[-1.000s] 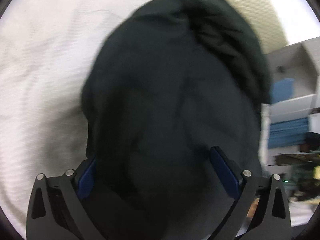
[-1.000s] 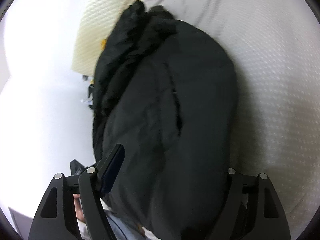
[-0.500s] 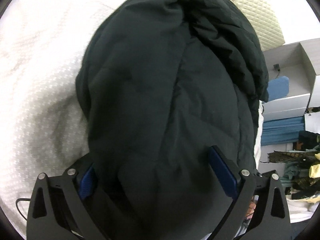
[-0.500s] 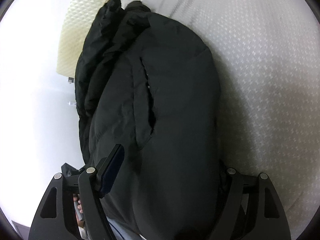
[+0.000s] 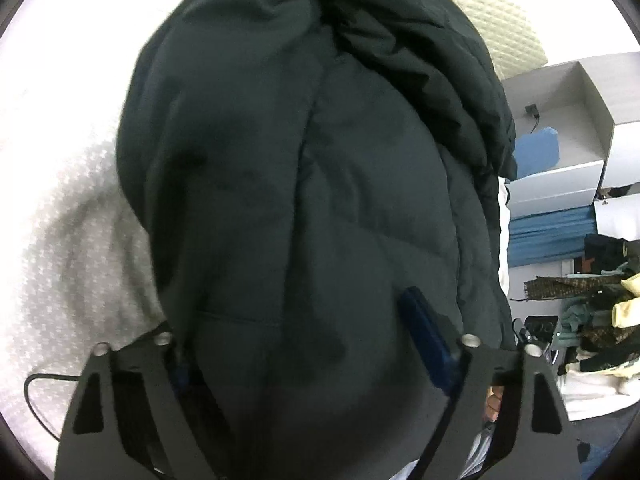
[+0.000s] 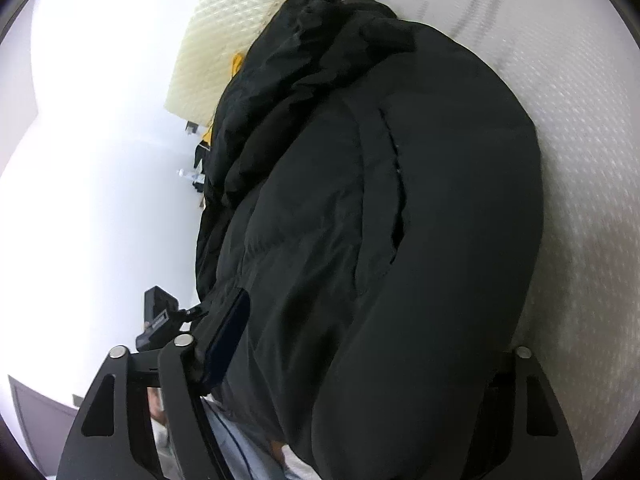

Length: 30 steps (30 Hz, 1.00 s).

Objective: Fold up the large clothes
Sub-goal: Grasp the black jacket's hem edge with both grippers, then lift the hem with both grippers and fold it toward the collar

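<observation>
A bulky black puffer jacket [image 5: 304, 184] lies folded in a thick bundle on a white textured bed cover [image 5: 60, 240]. In the left wrist view my left gripper [image 5: 296, 344] straddles the near end of the bundle, its jaws spread wide around the thick fabric. In the right wrist view the same jacket [image 6: 380, 220] fills the frame, a zipper slit running down its middle. My right gripper [image 6: 372, 344] also straddles the near end; its right finger is hidden behind the cloth.
A cream quilted pillow [image 5: 492, 12] lies beyond the jacket. Off the bed's right side stand open white boxes [image 5: 568, 120], blue fabric [image 5: 548, 232] and a pile of clothes [image 5: 592, 320]. A thin black cable [image 5: 36, 400] lies on the cover at lower left.
Both cameras have moved closer and the jacket now fills more of each view. The left gripper's jaws have narrowed somewhat around the bundle.
</observation>
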### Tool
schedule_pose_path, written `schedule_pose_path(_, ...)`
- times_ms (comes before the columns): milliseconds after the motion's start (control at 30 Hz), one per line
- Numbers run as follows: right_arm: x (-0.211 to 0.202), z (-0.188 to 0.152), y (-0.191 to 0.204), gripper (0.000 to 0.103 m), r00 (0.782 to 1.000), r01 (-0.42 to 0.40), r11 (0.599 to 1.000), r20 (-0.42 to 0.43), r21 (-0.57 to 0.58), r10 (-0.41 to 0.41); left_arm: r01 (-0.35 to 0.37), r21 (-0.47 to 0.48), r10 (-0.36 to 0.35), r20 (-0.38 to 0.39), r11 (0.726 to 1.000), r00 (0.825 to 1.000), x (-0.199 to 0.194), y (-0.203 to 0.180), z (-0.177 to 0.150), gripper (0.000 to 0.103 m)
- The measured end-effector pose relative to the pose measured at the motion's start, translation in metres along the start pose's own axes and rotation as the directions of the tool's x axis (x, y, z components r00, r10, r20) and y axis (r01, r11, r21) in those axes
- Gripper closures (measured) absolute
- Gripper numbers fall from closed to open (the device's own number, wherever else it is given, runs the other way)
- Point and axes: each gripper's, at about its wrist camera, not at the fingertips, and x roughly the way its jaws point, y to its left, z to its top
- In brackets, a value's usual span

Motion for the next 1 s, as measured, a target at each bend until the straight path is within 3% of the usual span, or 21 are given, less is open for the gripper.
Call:
schedule_pose_path(67,0.0,0.0,0.003,0.059,1.0,0.019,1.0,0.008,-0.022,-0.019,0.017,-0.013,-0.016,0.007,1.0,1.0,-0.003,0.004,0.0,0.037)
schedule_pose_path(133,-0.002,-0.001,0.005,0.073,1.0,0.016,0.999,0.022,-0.036,-0.015,0.046,-0.012,-0.045,0.019,0.999,0.999,-0.005,0.003,-0.001,0.058)
schedule_pose_path(167,-0.005,-0.001,0.007,0.081,0.999,0.007,0.999,0.033,-0.048,-0.005,0.06,-0.004,-0.06,0.026,0.998,0.998,-0.008,0.001,-0.002,0.063)
schedule_pose_path(233,-0.01,-0.001,0.014,0.089,0.998,-0.007,0.997,0.056,-0.082,0.011,0.089,0.014,-0.089,0.05,0.996,0.995,-0.014,-0.004,-0.003,0.08)
schedule_pose_path(300,-0.018,-0.002,0.023,0.092,0.996,-0.02,0.992,0.084,-0.126,0.031,0.182,0.006,-0.182,0.097,0.983,0.979,-0.03,-0.002,-0.004,0.087)
schedule_pose_path(500,-0.044,-0.012,0.044,0.094,0.984,-0.062,0.975,0.152,-0.215,0.096,0.269,0.046,-0.273,0.137,0.962,0.952,-0.05,-0.016,-0.014,0.092)
schedule_pose_path(733,-0.092,-0.03,0.072,0.095,0.95,-0.17,0.95,0.211,-0.263,0.228,0.331,0.096,-0.343,0.171,0.939,0.924,-0.092,-0.031,-0.038,0.093)
schedule_pose_path(1000,-0.148,-0.063,0.111,0.095,0.91,-0.232,0.919,0.262,-0.319,0.32,0.338,0.156,-0.363,0.178,0.928,0.915,-0.144,-0.053,-0.059,0.093)
